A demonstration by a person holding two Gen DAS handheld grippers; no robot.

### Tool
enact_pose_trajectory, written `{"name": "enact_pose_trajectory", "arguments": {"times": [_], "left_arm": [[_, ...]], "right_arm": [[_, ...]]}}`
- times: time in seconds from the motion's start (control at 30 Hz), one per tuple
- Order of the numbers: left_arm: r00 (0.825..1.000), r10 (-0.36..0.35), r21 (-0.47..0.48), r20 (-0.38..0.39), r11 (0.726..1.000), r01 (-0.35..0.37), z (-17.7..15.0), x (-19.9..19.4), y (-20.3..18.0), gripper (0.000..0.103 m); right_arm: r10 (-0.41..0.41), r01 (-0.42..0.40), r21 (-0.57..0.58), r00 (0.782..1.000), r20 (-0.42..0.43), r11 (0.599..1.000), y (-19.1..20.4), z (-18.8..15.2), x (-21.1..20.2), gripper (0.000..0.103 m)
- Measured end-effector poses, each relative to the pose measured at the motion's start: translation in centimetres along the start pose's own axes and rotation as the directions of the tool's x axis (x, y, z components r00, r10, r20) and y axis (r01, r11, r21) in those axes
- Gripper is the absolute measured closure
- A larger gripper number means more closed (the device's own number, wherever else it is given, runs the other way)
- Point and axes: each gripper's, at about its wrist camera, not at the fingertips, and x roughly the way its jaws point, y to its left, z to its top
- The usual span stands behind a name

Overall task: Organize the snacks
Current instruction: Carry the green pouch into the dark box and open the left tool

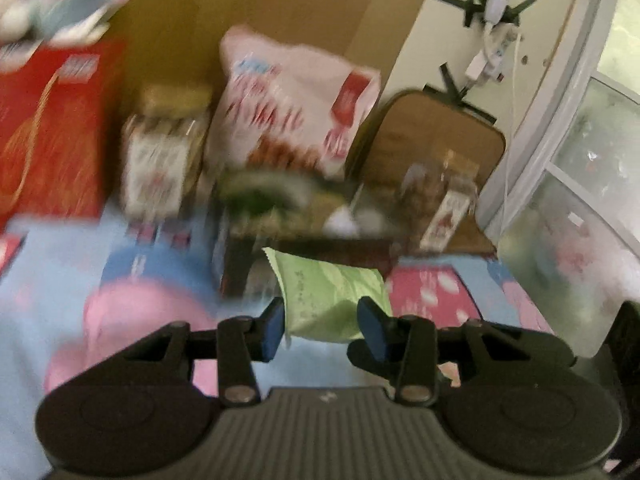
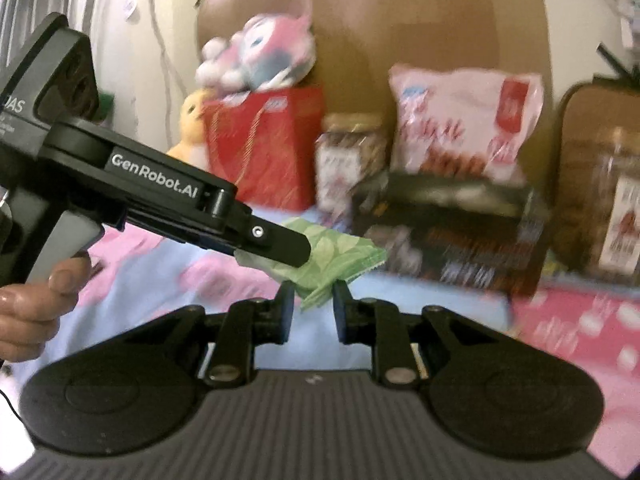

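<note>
Together, we hold a green snack packet (image 2: 332, 258) in the air above a pink-and-blue patterned cloth (image 2: 168, 276). Our left claw (image 1: 322, 322) is clamped on one end of the packet; in the right wrist view its finger lies across the wrapper. Our right claw (image 2: 313, 306) stands at the packet's lower corner, its jaws narrowly apart, and we cannot tell whether the pads press it. Behind, blurred, stand a red box (image 2: 264, 144), a jar (image 2: 352, 156), a pink snack bag (image 2: 464, 120) and a dark box (image 2: 452, 232).
</note>
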Motion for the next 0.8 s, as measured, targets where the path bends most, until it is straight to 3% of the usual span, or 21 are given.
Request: {"name": "enact_pose_trajectory", "arguments": {"times": [0.23,0.37,0.4,0.63,0.8], "left_arm": [[0.999,0.040,-0.032,0.006,0.999,-0.040,5.7,7.0,1.4,0.061],[0.981,0.189,-0.019,-0.036,0.982,-0.190,6.0,9.7,2.3,0.058],[0.981,0.192,-0.010,-0.027,0.981,-0.192,5.8,9.4,2.3,0.058],[0.994,0.094,-0.050,0.054,0.995,-0.091,3.1,2.5,2.9,0.056],[0.994,0.113,-0.108,0.008,0.988,-0.111,-0.9,-1.0,4.1,0.056]], "right_arm": [[-0.065,0.068,0.078,0.997,-0.041,0.995,-6.4,5.4,6.3,0.079],[-0.080,0.093,0.111,0.990,-0.112,0.989,-7.5,5.9,10.2,0.068],[-0.076,0.091,0.125,0.990,-0.116,0.988,-7.5,5.8,10.3,0.063],[-0.021,0.025,0.170,0.999,-0.025,0.985,-6.2,3.8,4.7,0.062],[-0.061,0.059,0.178,0.998,0.002,0.982,-5.7,0.4,-0.1,0.060]]}}
